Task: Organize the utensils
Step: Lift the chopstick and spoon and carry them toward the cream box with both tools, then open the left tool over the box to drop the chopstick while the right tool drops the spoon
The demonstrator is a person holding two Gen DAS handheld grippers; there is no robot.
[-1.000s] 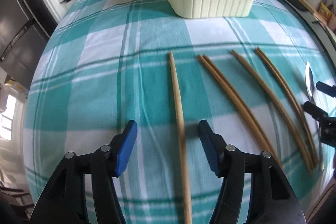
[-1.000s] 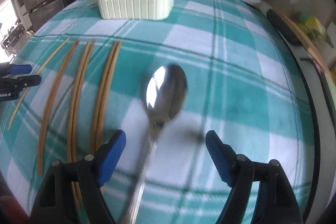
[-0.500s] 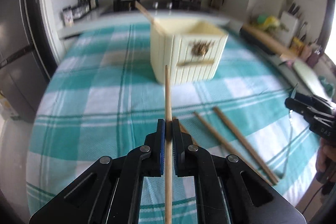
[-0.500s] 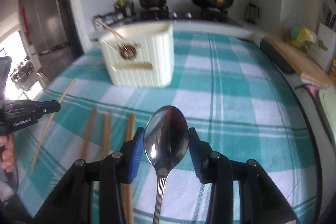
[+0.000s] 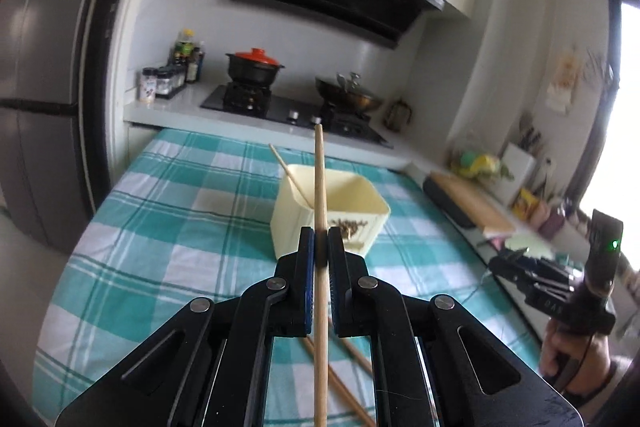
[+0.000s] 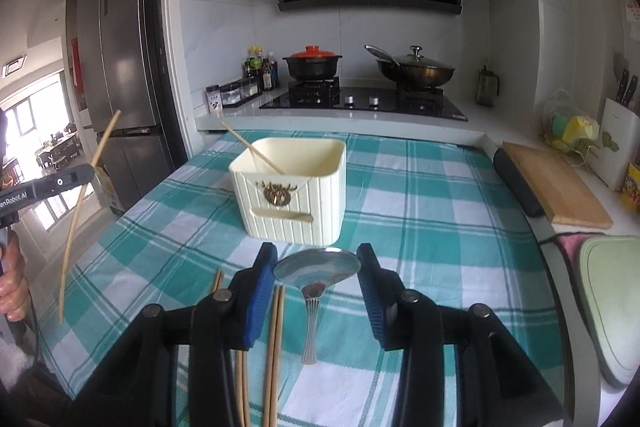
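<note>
The left claw (image 5: pixel 321 247) is clamped on a slim wooden chopstick (image 5: pixel 320 227), raised before the ribbed cream bin (image 6: pixel 294 195). The right claw (image 6: pixel 316 275) pinches a shiny steel spoon (image 6: pixel 316 269) near the bin, above the checked counter (image 6: pixel 420 227).

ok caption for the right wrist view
Right hand-held gripper holding a spoon before the cream utensil holder.
</note>
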